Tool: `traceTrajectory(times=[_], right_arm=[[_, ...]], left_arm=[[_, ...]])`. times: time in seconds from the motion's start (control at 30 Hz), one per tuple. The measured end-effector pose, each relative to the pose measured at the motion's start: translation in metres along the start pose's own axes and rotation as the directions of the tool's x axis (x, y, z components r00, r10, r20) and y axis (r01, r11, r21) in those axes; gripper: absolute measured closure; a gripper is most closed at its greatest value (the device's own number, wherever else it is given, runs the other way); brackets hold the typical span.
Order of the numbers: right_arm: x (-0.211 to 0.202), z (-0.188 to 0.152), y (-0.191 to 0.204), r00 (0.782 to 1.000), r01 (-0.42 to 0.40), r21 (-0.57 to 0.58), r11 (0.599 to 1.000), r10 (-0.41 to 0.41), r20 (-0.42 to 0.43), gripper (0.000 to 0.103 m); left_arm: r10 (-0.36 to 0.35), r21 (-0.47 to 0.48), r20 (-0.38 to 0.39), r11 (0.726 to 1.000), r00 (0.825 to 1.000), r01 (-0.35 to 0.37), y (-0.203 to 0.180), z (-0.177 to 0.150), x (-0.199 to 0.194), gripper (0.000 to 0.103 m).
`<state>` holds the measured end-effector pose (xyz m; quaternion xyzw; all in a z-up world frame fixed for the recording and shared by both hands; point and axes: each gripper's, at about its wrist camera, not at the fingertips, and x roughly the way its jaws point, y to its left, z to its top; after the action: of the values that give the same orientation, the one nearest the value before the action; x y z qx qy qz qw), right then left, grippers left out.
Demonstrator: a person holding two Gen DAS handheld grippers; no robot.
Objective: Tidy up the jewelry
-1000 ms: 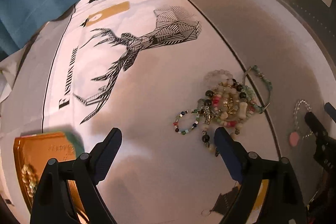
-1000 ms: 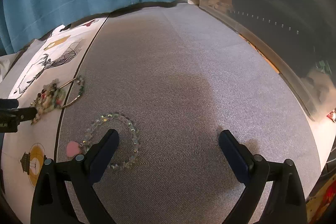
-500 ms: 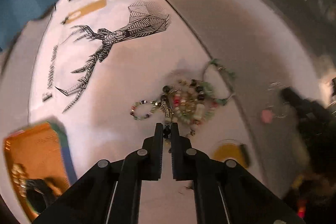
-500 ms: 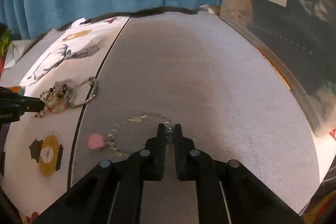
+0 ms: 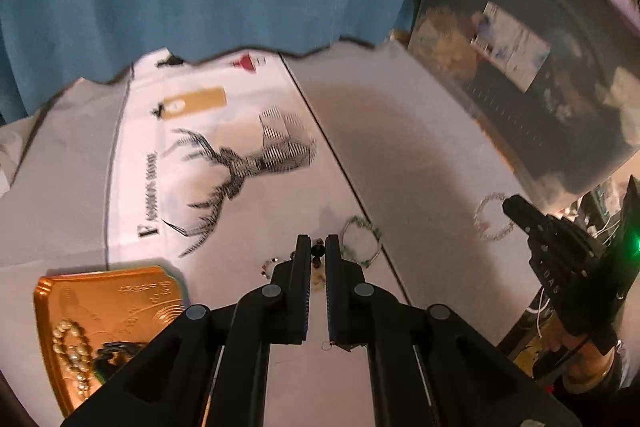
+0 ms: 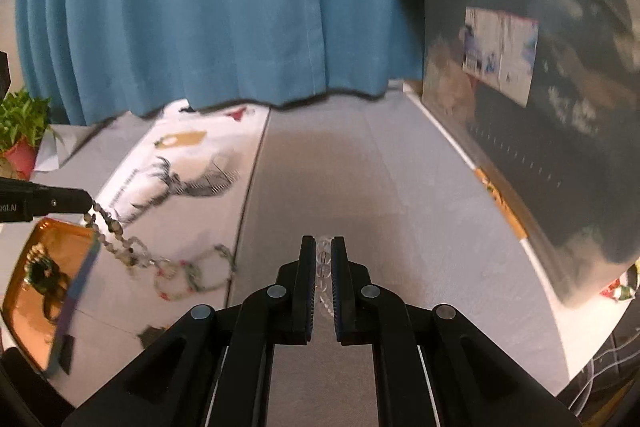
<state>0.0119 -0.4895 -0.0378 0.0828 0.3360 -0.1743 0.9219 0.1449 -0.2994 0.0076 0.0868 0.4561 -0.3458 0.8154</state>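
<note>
Fingers of both grippers tilt downward, left (image 5: pixel 318 250) clamping tangled bracelets (image 6: pixel 168 267), right (image 6: pixel 324 251) seemingly a clear bracelet (image 6: pixel 323 267).

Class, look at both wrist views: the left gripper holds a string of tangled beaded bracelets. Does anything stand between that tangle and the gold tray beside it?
Nothing visible does. The left gripper is shut on the beaded tangle, which hangs just beside the gold tray. The tray already holds pearls, but bare floor remains. The right gripper, shut on the clear bracelet, is well aside.
</note>
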Motion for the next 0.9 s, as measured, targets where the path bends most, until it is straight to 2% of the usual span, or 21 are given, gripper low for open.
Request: traceTrajectory(times=[0.17,0.23,0.3,0.37,0.47,0.53,0.6,0.77,0.83,0.9], right_arm=[[-0.025,0.008,0.008,1.0,-0.009,-0.004,1.0,0.009,0.029,0.095],[-0.033,0.007,0.01,0.999,-0.012,-0.006,1.0,0.012,0.032,0.095],[-0.037,0.004,0.014,1.0,-0.016,-0.011,1.0,0.016,0.024,0.095],[-0.038,-0.001,0.016,1.0,-0.014,-0.018,1.0,0.014,0.016,0.095],[-0.028,-0.013,0.017,0.999,-0.026,-0.007,1.0,0.025,-0.034,0.095],[-0.021,-0.021,0.017,0.998,-0.03,-0.004,1.0,0.03,-0.063,0.095],[-0.013,-0.03,0.016,0.995,-0.036,0.0,0.999,0.036,-0.092,0.095],[-0.004,-0.037,0.009,0.993,-0.036,0.016,0.999,0.037,-0.114,0.095],[-0.004,-0.035,0.007,0.994,-0.035,0.026,0.999,0.038,-0.107,0.095],[-0.006,-0.032,0.004,0.995,-0.031,0.033,0.999,0.034,-0.092,0.095]], left_arm=[[-0.004,-0.003,0.067,1.0,0.998,0.004,0.004,0.003,-0.041,0.098],[0.028,-0.008,0.049,1.0,0.998,-0.027,0.007,-0.003,-0.04,0.098],[0.023,-0.025,0.021,0.999,1.0,-0.022,0.014,-0.01,-0.033,0.098],[0.067,-0.019,-0.001,0.998,0.998,-0.067,0.019,-0.02,-0.02,0.098],[0.107,-0.036,-0.18,0.993,0.978,-0.115,0.037,-0.05,0.042,0.098],[0.116,-0.054,-0.248,0.99,0.962,-0.134,0.047,-0.069,0.068,0.098],[0.115,-0.063,-0.263,0.989,0.958,-0.136,0.05,-0.078,0.075,0.098],[0.101,-0.068,-0.209,0.991,0.973,-0.117,0.049,-0.064,0.059,0.098],[0.062,-0.074,-0.13,0.995,0.99,-0.072,0.043,-0.045,0.029,0.098],[0.013,-0.054,-0.046,0.998,0.999,-0.015,0.028,-0.029,-0.002,0.098]])
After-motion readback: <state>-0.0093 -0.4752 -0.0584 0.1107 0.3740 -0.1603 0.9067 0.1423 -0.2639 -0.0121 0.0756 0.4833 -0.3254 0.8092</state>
